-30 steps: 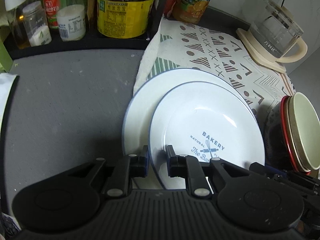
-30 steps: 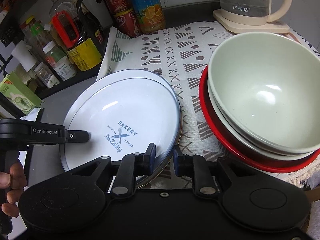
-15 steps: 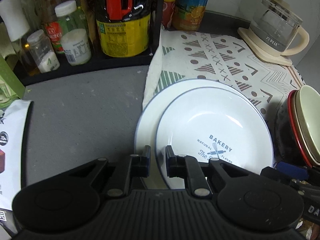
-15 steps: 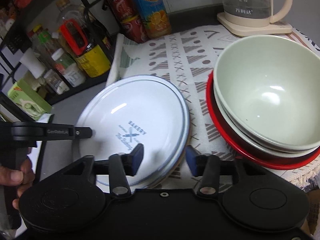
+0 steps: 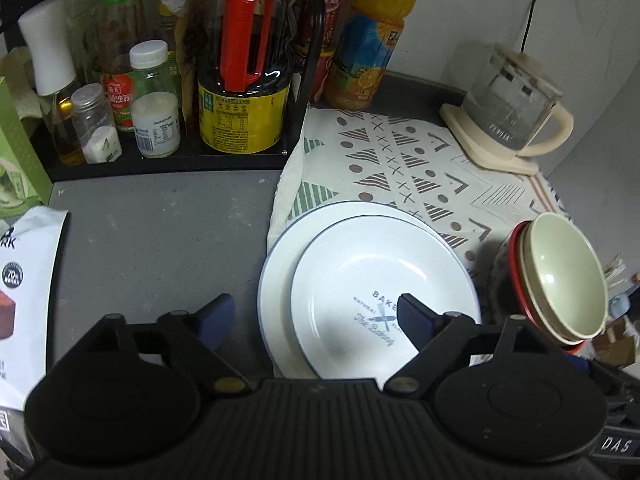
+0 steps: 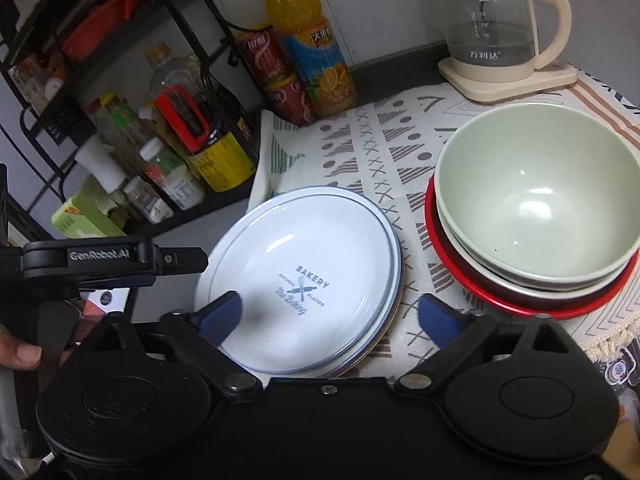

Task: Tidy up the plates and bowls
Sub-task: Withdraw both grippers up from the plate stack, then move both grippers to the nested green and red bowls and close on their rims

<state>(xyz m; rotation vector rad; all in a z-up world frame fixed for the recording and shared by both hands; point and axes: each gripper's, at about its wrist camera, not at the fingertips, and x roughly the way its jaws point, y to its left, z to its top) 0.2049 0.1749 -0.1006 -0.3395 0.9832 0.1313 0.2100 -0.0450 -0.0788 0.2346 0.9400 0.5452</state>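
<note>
A white "Bakery" plate (image 5: 376, 276) lies stacked on a larger white plate (image 5: 280, 264) at the left edge of a patterned cloth (image 5: 404, 164); the stack also shows in the right wrist view (image 6: 304, 256). A pale green bowl (image 6: 536, 196) sits nested in a stack on a red bowl (image 6: 520, 304) to the right; the stack shows in the left wrist view (image 5: 564, 280). My left gripper (image 5: 316, 316) is open and empty above the plates' near edge. My right gripper (image 6: 332, 316) is open and empty, also above the plates' near edge.
A black rack with bottles and jars (image 5: 168, 92) stands at the back left. A juice bottle (image 6: 312, 44) and red cans (image 6: 276, 76) stand behind the cloth. A glass kettle (image 6: 500, 28) is at the back right. A packet (image 5: 24, 280) lies on the grey counter (image 5: 152, 232).
Both grippers have opened wide, letting go of the plate rims, and pulled back and upward. The Bakery plate now rests flat on the larger plate.
</note>
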